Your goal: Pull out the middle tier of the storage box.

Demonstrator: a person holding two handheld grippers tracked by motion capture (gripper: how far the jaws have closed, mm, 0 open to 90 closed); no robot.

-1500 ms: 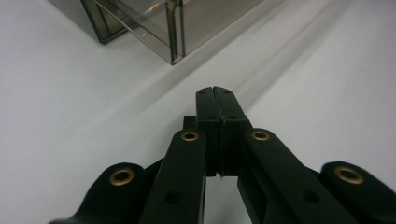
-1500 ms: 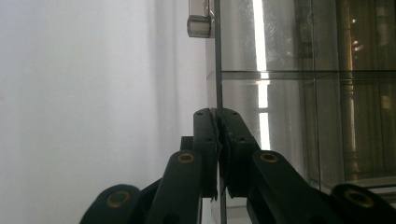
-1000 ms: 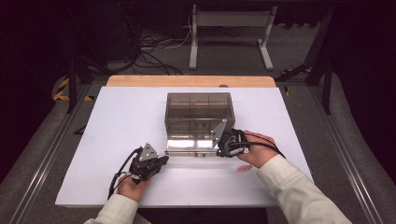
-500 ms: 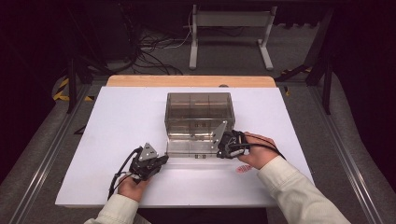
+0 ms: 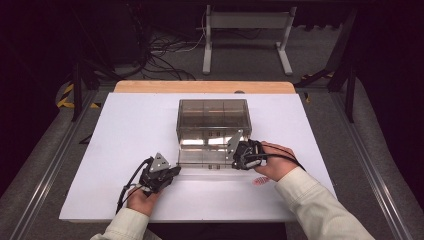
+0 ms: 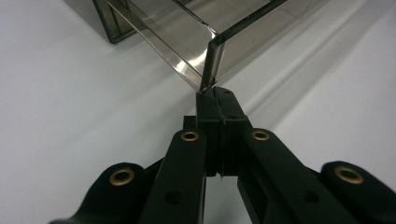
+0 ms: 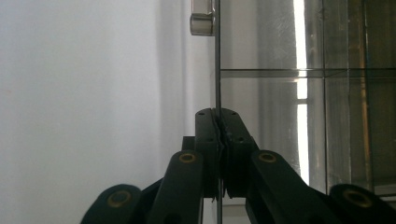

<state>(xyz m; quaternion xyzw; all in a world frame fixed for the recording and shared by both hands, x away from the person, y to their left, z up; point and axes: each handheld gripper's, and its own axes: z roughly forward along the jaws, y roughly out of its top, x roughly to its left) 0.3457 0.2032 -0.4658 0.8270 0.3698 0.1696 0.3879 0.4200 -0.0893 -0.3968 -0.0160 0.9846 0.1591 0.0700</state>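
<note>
1. The smoky clear box (image 5: 212,120) stands mid-counter (image 5: 125,130), its lid (image 5: 207,159) opened toward the person.
2. The left tongs (image 5: 172,171) are pressed together, tips at the lid's near-left corner.
3. The right tongs (image 5: 235,156) pinch the lid's right edge.

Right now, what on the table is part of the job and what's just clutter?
In the job:
- smoky transparent plastic compartment box
- its open hinged lid, pinched by both tools
- left tool
- right tool

Lying about:
- small red mark on the white tabletop
- black cables on the floor
</note>
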